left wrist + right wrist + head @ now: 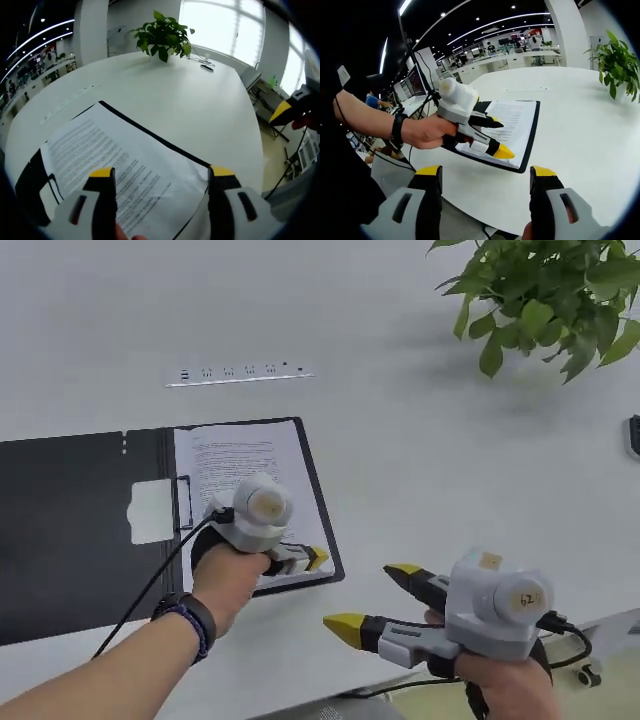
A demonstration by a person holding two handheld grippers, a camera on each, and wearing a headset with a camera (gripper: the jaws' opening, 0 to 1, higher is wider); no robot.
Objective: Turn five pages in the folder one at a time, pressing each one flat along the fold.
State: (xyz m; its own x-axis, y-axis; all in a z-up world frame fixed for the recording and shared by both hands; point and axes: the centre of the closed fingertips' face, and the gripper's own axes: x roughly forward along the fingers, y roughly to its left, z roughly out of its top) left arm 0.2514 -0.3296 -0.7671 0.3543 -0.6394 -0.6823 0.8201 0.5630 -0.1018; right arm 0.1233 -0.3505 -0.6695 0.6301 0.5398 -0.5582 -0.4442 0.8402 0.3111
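Left gripper point(162, 172) spread open over top page point(245, 455) of folder point(80, 530), possibly touching it; right gripper point(485, 171) open, empty, nearby.

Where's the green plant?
In the head view the leafy plant stands top right on the white table, well beyond and right of the open folder.

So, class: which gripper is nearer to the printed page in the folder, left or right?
Left. The left gripper is over the printed page's near right corner, jaws open. The right gripper is off the folder, above bare table to its right.
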